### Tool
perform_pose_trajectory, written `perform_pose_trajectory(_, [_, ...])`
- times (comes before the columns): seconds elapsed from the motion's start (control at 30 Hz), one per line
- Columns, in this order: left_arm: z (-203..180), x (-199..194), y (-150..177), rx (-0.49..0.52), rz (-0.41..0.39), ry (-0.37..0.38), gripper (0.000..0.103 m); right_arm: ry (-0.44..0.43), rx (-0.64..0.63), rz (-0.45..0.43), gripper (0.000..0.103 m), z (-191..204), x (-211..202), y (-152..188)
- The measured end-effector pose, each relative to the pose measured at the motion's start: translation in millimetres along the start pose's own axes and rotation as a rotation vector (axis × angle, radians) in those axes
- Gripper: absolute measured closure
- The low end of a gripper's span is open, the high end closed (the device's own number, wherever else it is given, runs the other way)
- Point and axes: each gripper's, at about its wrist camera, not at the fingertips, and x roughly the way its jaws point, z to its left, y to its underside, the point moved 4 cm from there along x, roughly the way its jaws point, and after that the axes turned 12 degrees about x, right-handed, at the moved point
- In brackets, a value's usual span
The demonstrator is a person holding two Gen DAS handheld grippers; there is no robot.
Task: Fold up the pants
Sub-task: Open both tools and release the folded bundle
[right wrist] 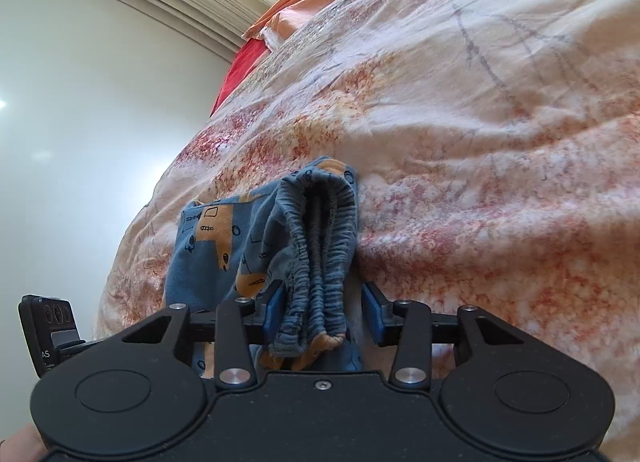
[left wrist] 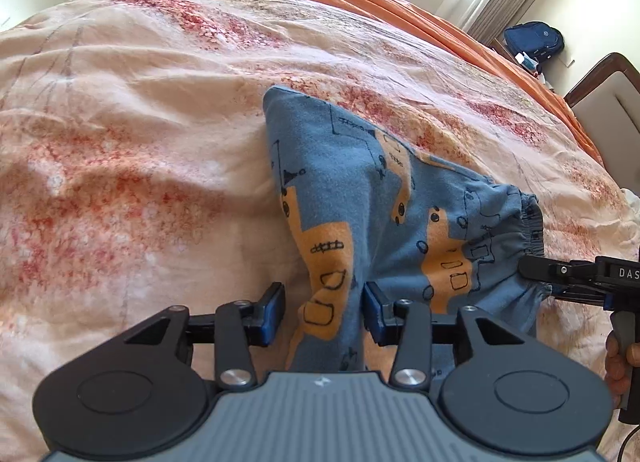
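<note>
pants (left wrist: 360, 198) soft matt brushed cloth, fuzzy nap, gathered elastic waistband (right wrist: 320, 246). bedspread (left wrist: 140, 122) thin crinkled matt fabric. left gripper (left wrist: 324, 312) matt black plastic, blue rubbery pads (left wrist: 276, 312), shiny metal rivets, ribbed grey housing. right gripper (right wrist: 322, 312) same matt black plastic. chair (left wrist: 600, 74) glossy wood frame

The lower part of the pants (left wrist: 360, 214) is being hidden behind the left gripper (left wrist: 324, 312) body. The right gripper (left wrist: 536, 270) is being cut off by the frame edge, its jaws unreadable there. The items beside the backpack (left wrist: 534, 38) are being rendered too small to identify.
</note>
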Motion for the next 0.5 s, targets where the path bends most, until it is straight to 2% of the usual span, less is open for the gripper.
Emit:
perform_pose_trajectory(0.07, [-3,-6,9,0.001,0.002,-0.018,0.053,0.038,-0.033,-0.035,0.047,4,-9,10])
perform_pose_trajectory(0.13, [-8,-14,18,-0.002,0.005,-0.043,0.041,0.068,-0.064,-0.075,0.04,10,-19,21])
perform_pose_trajectory(0.23, [-16,-27,36,0.017,-0.004,-0.075,0.03,0.071,-0.083,-0.112,0.024,16,-33,46])
perform_pose_trajectory(0.4, [-29,-53,65,0.025,-0.002,-0.087,0.021,0.098,-0.157,-0.105,0.021,32,-45,86])
perform_pose_trajectory(0.5, [-37,-74,84,0.038,-0.002,-0.103,0.018,0.105,-0.149,-0.129,0.013,42,-58,106])
